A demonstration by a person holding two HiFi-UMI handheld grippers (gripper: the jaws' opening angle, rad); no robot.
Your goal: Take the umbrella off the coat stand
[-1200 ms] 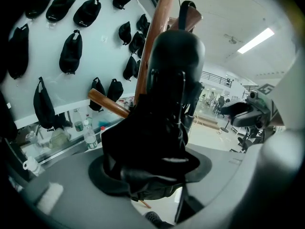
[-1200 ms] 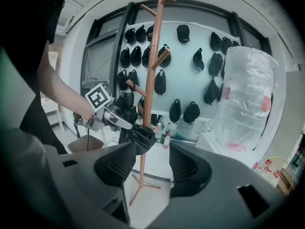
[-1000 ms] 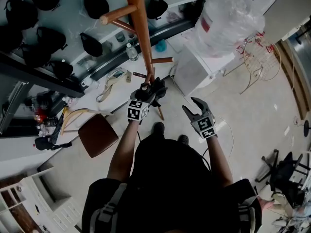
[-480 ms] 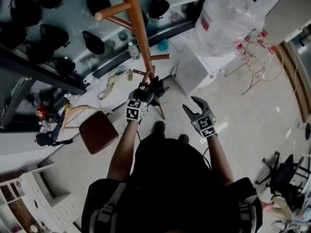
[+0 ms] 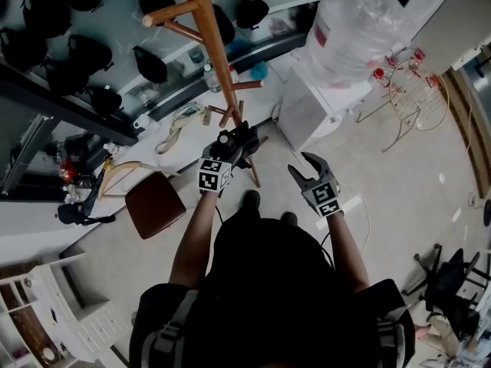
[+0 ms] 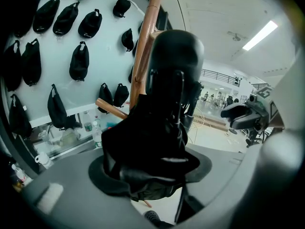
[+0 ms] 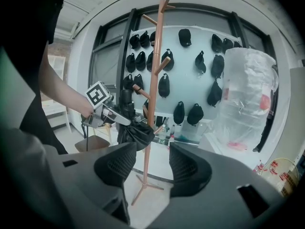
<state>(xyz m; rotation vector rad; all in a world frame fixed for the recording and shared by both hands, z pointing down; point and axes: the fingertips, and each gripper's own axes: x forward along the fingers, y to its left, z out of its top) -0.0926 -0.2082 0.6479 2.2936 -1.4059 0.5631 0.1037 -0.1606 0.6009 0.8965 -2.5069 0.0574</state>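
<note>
Umbrella, black and folded, clamped between left gripper's jaws, close beside wooden coat stand's pole. Red label on plastic-wrapped bundle too blurred to read. Right gripper empty, jaws apart, well clear of umbrella.

Head view: above person, facing steeply down; left gripper and right gripper below lens, coat stand pole rising toward it. Left gripper view: along own jaws, umbrella very near, filling centre, stand just behind. Right gripper view: along own jaws, stand farther ahead. All three share stand and umbrella; both gripper views share cap wall.
</note>
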